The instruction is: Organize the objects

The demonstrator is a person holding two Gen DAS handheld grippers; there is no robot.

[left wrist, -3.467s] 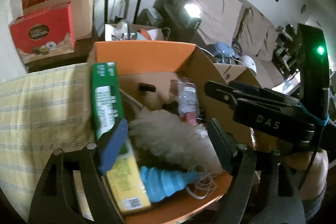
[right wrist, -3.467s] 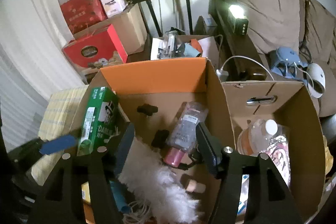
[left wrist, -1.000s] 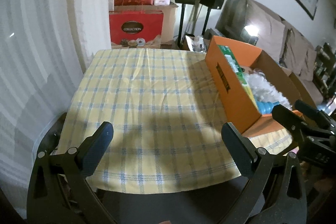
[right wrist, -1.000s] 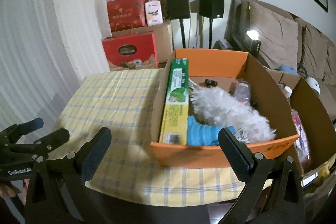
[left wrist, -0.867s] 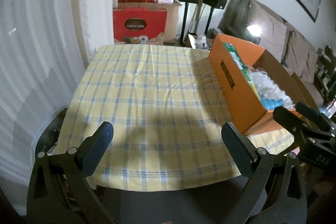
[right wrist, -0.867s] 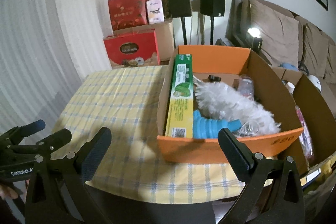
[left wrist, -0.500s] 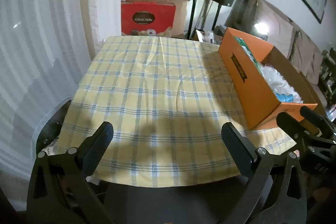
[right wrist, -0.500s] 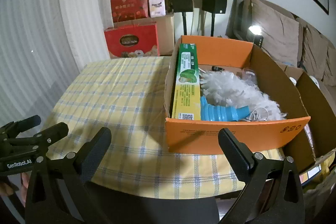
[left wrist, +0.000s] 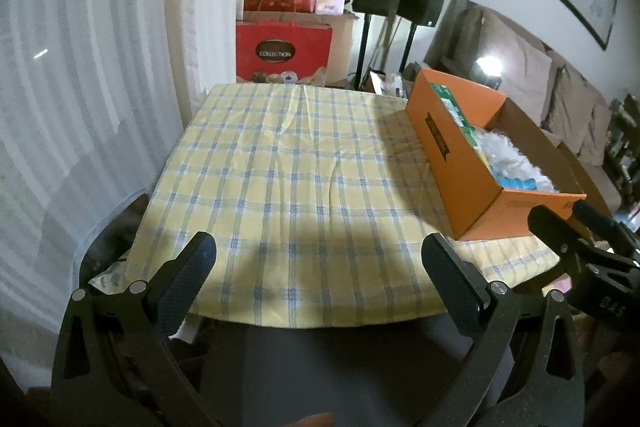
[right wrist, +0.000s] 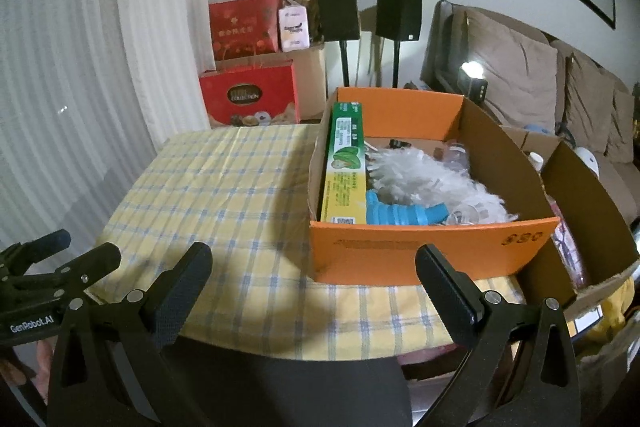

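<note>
Both grippers have pulled back from inside the orange box [right wrist: 432,255] since 3.5 s ago, and now sit off the near edge of the table, clear of everything. Left gripper [left wrist: 318,267]: jaws spread wide, nothing between them, hovering over the near edge of the yellow-and-blue checked tablecloth [left wrist: 288,179]. Right gripper [right wrist: 314,271]: also wide apart, empty, facing the box's near wall.

Box sits on the right side of the table, open top. Contents seen from the right wrist view: green-and-yellow carton [right wrist: 344,167] standing on its long edge against the left wall; white feather duster [right wrist: 424,179] lying diagonally across the middle, its blue handle [right wrist: 400,213] at the near end, touching the carton; a clear bottle [right wrist: 456,153] and a small dark item toward the far wall, too small to identify. Rest of the cloth is bare.

A second, plain cardboard box [right wrist: 580,211] stands just right of the orange one, off the table's edge.

Background: red gift bags [left wrist: 284,51], two black speakers on stands [right wrist: 368,13], sofa.
</note>
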